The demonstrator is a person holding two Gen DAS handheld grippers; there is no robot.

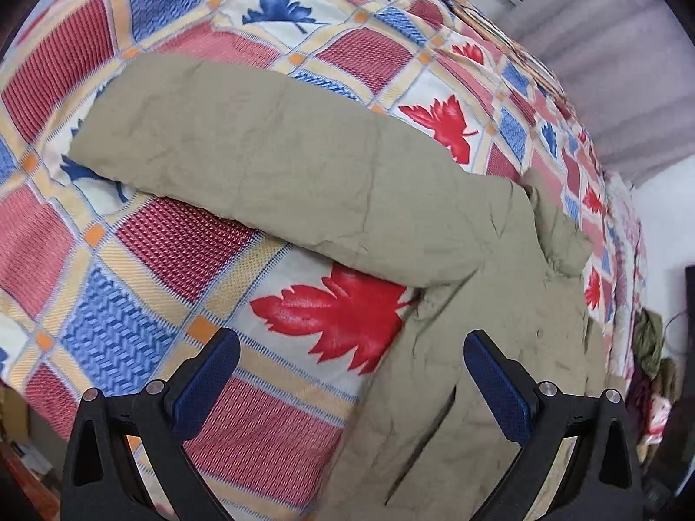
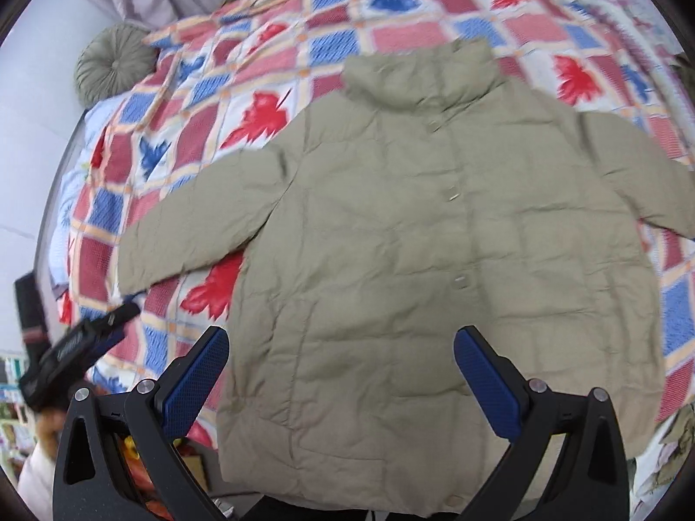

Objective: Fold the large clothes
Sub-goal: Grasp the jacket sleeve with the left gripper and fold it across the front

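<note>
Khaki padded jacket (image 2: 417,234) lies spread flat, front side up, on the bed, its buttons (image 2: 462,281) running down the centre line and its hood (image 2: 423,71) pointing toward the far side of the bed. One sleeve (image 1: 243,147) extends sideways across the bedspread; the other sleeve (image 2: 643,173) extends to the opposite side. The hem reaches the near edge of the bed.

Left hand-held gripper (image 1: 352,371): fingers spread wide, nothing between them. It hovers above the bed just beside the jacket's side seam, below the outstretched sleeve. One blue pad (image 1: 499,386) sits over the jacket fabric; contact cannot be confirmed.

Right hand-held gripper (image 2: 341,367): fingers spread wide, nothing held. It hovers over the lower part of the jacket body, near the hem.

Bedspread (image 1: 143,299): quilted check pattern in red, blue and cream with red and blue leaf motifs. A round grey-green cushion (image 2: 115,61) rests at the far corner of the bed against the wall.
</note>
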